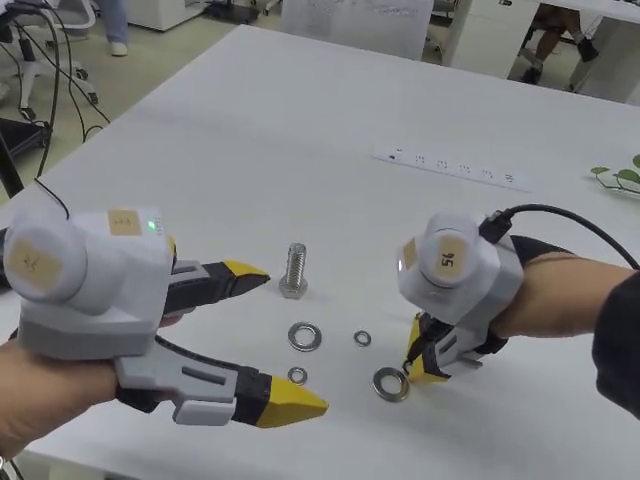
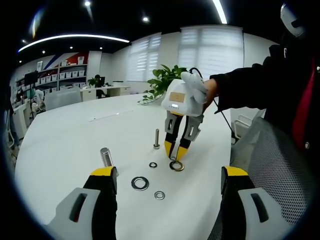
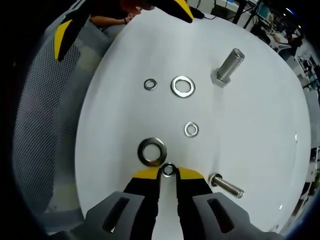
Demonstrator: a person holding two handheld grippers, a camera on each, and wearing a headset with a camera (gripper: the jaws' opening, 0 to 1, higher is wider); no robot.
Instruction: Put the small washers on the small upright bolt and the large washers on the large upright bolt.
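right gripper [image 3: 168,174] jaws narrow, pinching small washer [image 3: 168,169] at tips; small upright bolt [image 3: 226,185] just beside. risk: shallow pinch slips, or tilted washer snags on bolt tip. left gripper [image 1: 272,338] wide, empty.

Setting: open-plan office. Evidence: white worktable [image 1: 300,120] with power strip [image 1: 455,167]; shelving [image 2: 65,75] (holding what look like boxes); window blinds [image 2: 210,47]; ceiling strip lights [image 2: 75,36]; potted plant [image 2: 160,80]; mesh chair [image 2: 270,165].
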